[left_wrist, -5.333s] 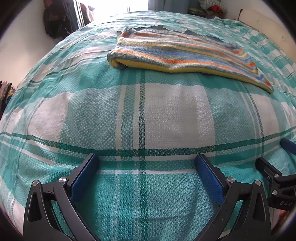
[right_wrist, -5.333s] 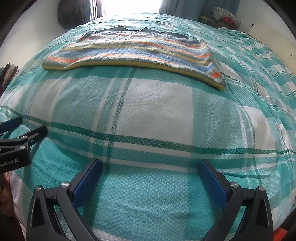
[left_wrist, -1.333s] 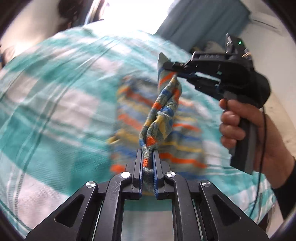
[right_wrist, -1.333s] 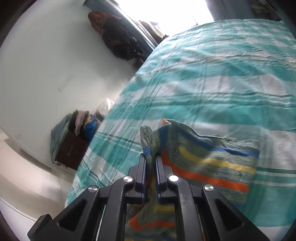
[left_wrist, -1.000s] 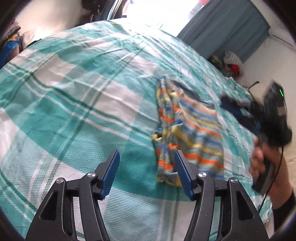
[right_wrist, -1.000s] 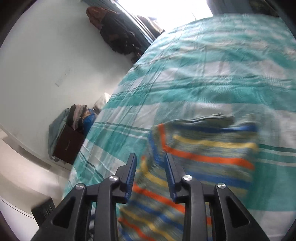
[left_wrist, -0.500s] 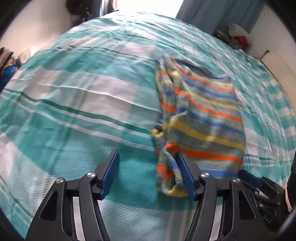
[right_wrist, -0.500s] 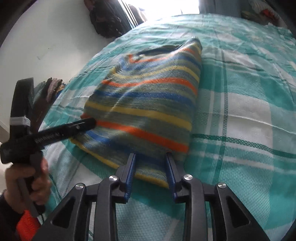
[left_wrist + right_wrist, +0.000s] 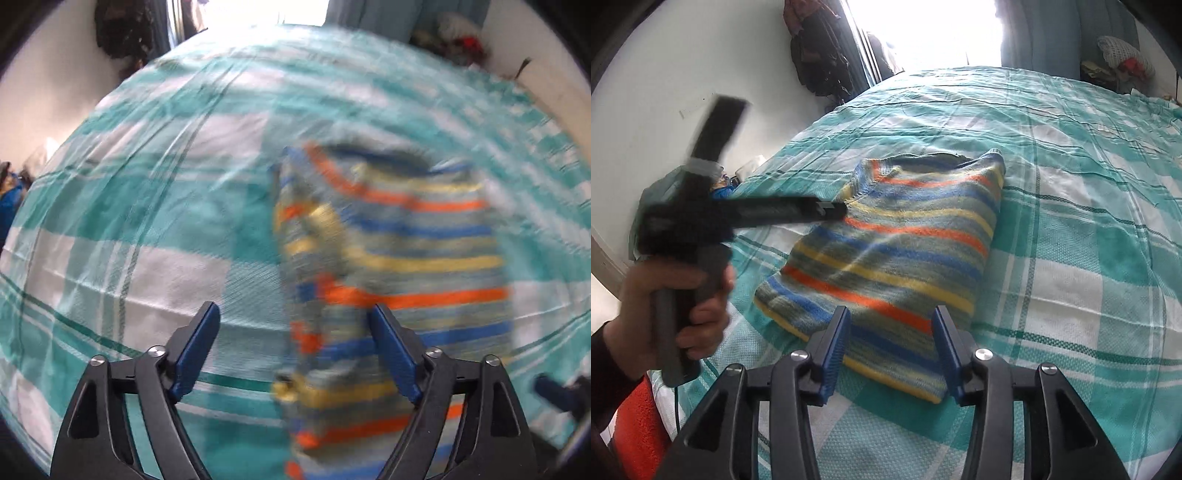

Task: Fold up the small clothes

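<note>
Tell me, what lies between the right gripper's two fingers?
In the right wrist view, the striped sweater's near edge lies on the bedspread between the open right gripper's fingers.

sweater (image 9: 897, 254): horizontal stripes of orange, blue and yellow on grey-green, with a yellow hem edge
bedspread (image 9: 1089, 206): teal and white plaid, crossed by thin dark green lines
left gripper (image 9: 295, 350): black frame, blue finger pads
right gripper (image 9: 892, 350): black frame (same blue pads)
curtain (image 9: 1041, 33): dull grey-blue
wall (image 9: 683, 74): white
</note>
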Motion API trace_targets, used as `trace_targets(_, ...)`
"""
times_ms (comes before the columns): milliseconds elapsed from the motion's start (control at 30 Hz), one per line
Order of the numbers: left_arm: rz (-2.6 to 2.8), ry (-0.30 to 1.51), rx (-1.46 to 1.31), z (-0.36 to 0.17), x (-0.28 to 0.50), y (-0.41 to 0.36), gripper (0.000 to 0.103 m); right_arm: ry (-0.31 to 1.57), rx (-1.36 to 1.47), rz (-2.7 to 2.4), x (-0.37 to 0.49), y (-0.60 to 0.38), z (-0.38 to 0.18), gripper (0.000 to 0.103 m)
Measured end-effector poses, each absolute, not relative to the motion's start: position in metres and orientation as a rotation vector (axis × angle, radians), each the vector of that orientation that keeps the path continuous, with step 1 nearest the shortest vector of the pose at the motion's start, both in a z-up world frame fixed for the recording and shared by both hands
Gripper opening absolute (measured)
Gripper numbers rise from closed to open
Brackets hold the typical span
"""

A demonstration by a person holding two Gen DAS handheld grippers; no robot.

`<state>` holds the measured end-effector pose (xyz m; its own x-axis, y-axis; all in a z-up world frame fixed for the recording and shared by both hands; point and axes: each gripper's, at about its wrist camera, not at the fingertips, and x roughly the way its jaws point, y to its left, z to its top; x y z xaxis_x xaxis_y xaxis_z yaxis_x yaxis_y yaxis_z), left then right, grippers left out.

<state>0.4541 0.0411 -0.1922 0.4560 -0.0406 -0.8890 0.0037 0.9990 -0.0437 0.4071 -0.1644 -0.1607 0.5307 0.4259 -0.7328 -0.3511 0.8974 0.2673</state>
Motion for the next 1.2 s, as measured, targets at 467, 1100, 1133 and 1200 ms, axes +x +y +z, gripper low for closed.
trace_targets(467,-0.116,1.068,-0.162,-0.175,0.451,0.060,0.084,0.920,0.196,0.491,0.551,-0.189,-0.158,0.047)
trace_targets(1100,-0.104,1.094,-0.059,-0.194,0.371,0.071,0.089,1.035,0.090,0.533,0.410,-0.142,-0.199,0.056)
trace_targets(1133,-0.098,1.091,-0.064,-0.188,0.368,0.072,0.088,1.058,0.097,0.512,0.404,-0.142,-0.207,0.056)
trace_targets(1200,-0.097,1.063,-0.052,-0.174,0.358,0.072,0.088,1.014,0.104,0.487,0.389,-0.148,-0.199,0.056)
